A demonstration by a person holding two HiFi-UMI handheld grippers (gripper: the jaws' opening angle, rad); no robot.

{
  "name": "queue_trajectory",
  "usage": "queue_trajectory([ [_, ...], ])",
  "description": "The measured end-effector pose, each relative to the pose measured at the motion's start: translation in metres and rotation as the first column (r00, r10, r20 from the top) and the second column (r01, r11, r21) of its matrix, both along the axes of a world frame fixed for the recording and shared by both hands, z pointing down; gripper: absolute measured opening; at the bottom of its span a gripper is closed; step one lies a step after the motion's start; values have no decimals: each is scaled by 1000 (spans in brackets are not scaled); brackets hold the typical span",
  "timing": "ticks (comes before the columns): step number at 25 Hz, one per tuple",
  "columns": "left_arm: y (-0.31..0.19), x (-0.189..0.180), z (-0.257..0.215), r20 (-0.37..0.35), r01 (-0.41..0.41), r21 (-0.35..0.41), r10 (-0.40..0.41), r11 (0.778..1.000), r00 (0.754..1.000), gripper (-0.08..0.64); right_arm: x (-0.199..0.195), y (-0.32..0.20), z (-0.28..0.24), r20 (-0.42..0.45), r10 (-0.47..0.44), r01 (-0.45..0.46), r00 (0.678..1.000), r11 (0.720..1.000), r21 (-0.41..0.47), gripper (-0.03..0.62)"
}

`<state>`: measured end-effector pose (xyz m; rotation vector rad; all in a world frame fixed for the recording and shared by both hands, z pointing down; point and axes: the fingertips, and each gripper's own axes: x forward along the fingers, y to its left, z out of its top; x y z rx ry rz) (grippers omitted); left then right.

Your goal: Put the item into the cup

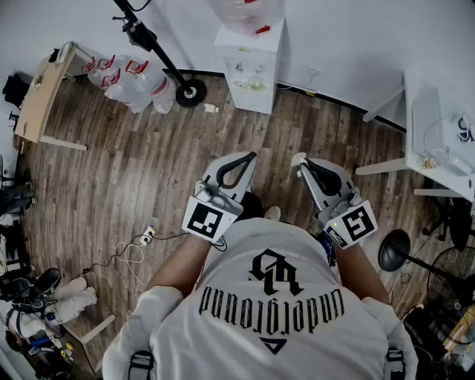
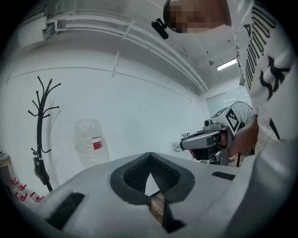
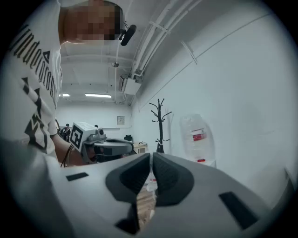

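While the left gripper [image 1: 249,156] and right gripper [image 1: 299,159] hover, jaws meet empty.

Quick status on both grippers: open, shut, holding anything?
Left gripper: closed, tips touching, nothing held.
Right gripper: closed but for a thin slit, nothing held.

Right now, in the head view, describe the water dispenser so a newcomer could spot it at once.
Follow the white wall at the far edge of the wooden floor. The water dispenser is the white cabinet standing against it, ahead of the person. Unlike the loose jugs lying to its left, it carries a clear bottle on top.
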<state>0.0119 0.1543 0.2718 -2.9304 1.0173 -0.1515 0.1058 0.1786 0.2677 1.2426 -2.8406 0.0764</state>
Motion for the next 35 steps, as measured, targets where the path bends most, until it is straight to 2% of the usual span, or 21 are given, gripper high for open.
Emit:
queue_trajectory([
  [15,-44,-30,7,-18,7,-18,-8,1000,1000,6,-33,-45,4,4,-29,29,1000,1000,-4,28],
  [28,-145,-83,6,-30,-12,-18,12,1000,999,6,-90,-151,5,-13,-17,17,1000,1000,-16,29],
  [35,-182,-102,11,-30,-28,-28,27,999,999,6,-110,-190,6,-15,15,-15,1000,999,-33,29],
])
